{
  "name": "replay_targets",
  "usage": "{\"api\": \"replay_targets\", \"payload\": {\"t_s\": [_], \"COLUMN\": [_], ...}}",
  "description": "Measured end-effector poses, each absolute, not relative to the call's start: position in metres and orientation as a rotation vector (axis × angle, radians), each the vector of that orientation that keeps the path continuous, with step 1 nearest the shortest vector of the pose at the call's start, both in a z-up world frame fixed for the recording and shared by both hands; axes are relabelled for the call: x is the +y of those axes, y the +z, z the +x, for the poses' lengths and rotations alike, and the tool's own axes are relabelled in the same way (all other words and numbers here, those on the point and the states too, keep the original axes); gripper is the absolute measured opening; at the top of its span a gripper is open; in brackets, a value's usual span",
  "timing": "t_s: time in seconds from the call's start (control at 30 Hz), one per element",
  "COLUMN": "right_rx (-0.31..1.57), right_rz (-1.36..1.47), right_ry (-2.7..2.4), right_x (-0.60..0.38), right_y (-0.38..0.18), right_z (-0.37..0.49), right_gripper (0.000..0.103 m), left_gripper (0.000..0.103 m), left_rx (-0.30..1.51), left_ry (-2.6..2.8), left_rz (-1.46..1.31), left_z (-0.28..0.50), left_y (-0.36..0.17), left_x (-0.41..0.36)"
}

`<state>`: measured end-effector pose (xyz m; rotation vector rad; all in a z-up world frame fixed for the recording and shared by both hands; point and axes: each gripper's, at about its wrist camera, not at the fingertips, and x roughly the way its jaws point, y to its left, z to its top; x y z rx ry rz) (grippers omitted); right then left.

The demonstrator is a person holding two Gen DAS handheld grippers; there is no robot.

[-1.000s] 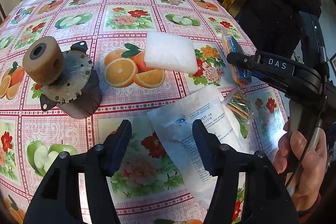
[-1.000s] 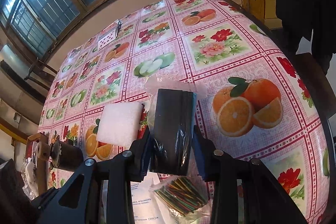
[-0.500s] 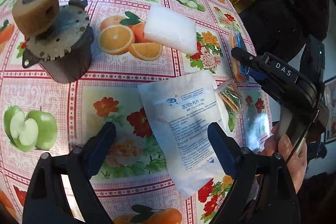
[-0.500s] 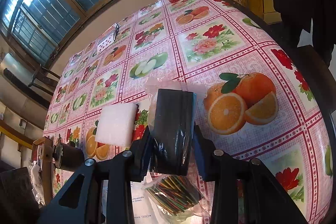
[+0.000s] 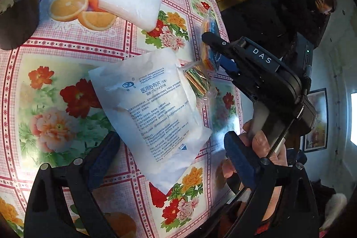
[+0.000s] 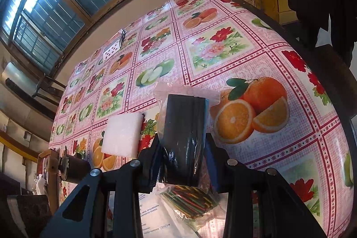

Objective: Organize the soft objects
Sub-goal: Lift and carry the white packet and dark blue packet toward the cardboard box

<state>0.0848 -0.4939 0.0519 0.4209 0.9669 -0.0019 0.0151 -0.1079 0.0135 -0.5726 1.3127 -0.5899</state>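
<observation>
Fruit-and-flower vinyl tabletop (image 5: 67, 64). The left gripper (image 5: 171, 162), jaws now spread wider, has closed in on the flat white gauze packet (image 5: 154, 108), straddling its near end. The right gripper (image 6: 181, 162) stays pinching the black plastic-wrapped pack (image 6: 183, 139) aloft, so a second pickup appears imminent.

On the tablecloth (image 5: 67, 86) the gauze packet (image 5: 154, 108) lies nearest, the foam block (image 5: 130, 5) beyond it, the motor (image 5: 17, 6) far left, and the bagged sticks (image 5: 197, 81) just right of the packet.
</observation>
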Motion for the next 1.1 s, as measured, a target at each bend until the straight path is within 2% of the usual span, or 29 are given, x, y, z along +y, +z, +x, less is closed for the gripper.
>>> {"api": "replay_targets", "payload": {"t_s": [0.5,0.73,0.77,0.8,0.83,0.93,1.1], "right_rx": [0.986,0.983,0.983,0.981,0.981,0.983,0.982], "right_rz": [0.515,0.546,0.555,0.562,0.565,0.576,0.58], "right_ry": [0.029,0.039,0.042,0.045,0.045,0.05,0.051], "right_x": [-0.511,-0.515,-0.516,-0.517,-0.518,-0.521,-0.521], "right_y": [0.036,0.035,0.034,0.034,0.034,0.034,0.034], "right_z": [0.075,0.074,0.074,0.074,0.074,0.075,0.073], "right_gripper": [0.038,0.038,0.038,0.038,0.038,0.038,0.038], "left_gripper": [0.096,0.093,0.074,0.034,0.017,0.013,0.01], "left_rx": [1.224,1.224,1.223,1.233,1.246,1.308,1.282], "left_ry": [-0.712,-0.676,-0.658,-0.639,-0.644,-0.657,-0.659], "left_rz": [-0.808,-0.696,-0.658,-0.624,-0.617,-0.558,-0.516], "left_z": [0.028,0.034,0.035,0.037,0.039,0.042,0.042], "left_y": [0.001,0.008,0.01,0.01,0.008,-0.005,-0.002], "left_x": [-0.121,-0.143,-0.145,-0.147,-0.148,-0.153,-0.156]}}
